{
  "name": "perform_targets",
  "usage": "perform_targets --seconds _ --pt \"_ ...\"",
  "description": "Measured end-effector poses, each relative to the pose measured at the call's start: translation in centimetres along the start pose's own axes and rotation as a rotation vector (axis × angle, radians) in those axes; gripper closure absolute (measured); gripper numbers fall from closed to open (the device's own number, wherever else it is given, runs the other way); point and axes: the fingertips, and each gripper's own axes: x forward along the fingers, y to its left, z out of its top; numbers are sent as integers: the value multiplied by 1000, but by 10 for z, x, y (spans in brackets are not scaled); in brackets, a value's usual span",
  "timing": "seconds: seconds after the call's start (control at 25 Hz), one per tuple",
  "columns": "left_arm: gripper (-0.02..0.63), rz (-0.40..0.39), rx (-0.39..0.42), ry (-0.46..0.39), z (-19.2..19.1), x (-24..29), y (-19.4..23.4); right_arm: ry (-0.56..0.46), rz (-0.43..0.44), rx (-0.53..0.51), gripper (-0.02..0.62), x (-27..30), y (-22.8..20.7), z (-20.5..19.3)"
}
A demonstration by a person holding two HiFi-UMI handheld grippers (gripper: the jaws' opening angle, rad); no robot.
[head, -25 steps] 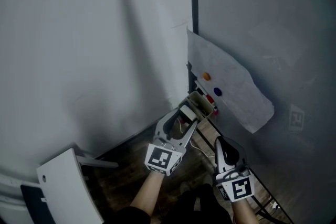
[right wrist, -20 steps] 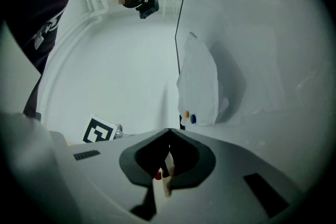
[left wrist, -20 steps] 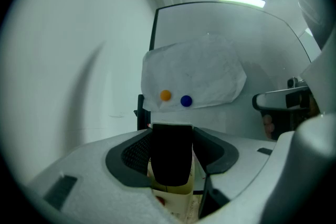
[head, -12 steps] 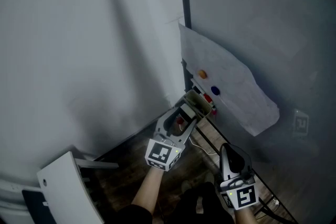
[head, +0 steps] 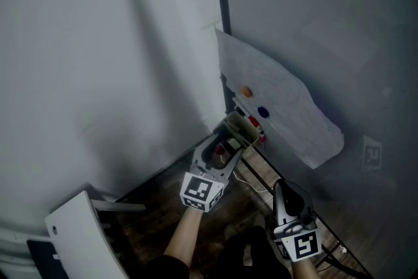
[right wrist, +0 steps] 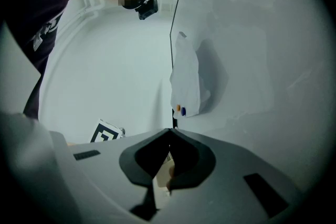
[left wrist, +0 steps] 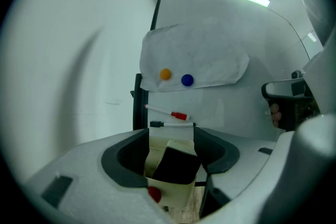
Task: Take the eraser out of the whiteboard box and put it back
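Observation:
A cream whiteboard box (left wrist: 169, 187) hangs at the lower left corner of the whiteboard (head: 313, 23). The eraser (left wrist: 177, 164), cream with a black felt face, sits tilted inside it. My left gripper (left wrist: 170, 135) reaches into the box, its jaws on either side of the eraser and shut on it. In the head view the left gripper (head: 232, 135) meets the box (head: 243, 129) just below a paper sheet. My right gripper (head: 279, 180) hangs lower and to the right, away from the box. In its own view the right gripper (right wrist: 169, 132) is shut on nothing.
A white paper sheet (head: 277, 101) is pinned to the board by an orange magnet (head: 245, 92) and a blue magnet (head: 262, 112). A red marker (left wrist: 169, 113) and a black marker (left wrist: 169, 124) lie above the box. A white chair (head: 78, 232) stands on the wooden floor (head: 150, 219) lower left.
The right gripper dropped lower and back from the board. The left gripper stayed at the box, and the head view drifted so the board sits slightly further left.

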Motion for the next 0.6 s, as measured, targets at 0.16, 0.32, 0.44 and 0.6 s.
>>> perform_targets --seconds 0.16,0.32,0.44,0.6 --pt "370 0 -5 -4 1 -3 -1 6 1 -1 592 0 2 -1" --pt "370 3 1 -8 10 -9 -2 1 13 1 592 3 3 0" --pt "370 2 11 -15 24 -17 -7 -6 29 4 592 6 6 4" --pt "385 14 18 -25 46 -35 -12 -28 73 8 592 13 15 18"
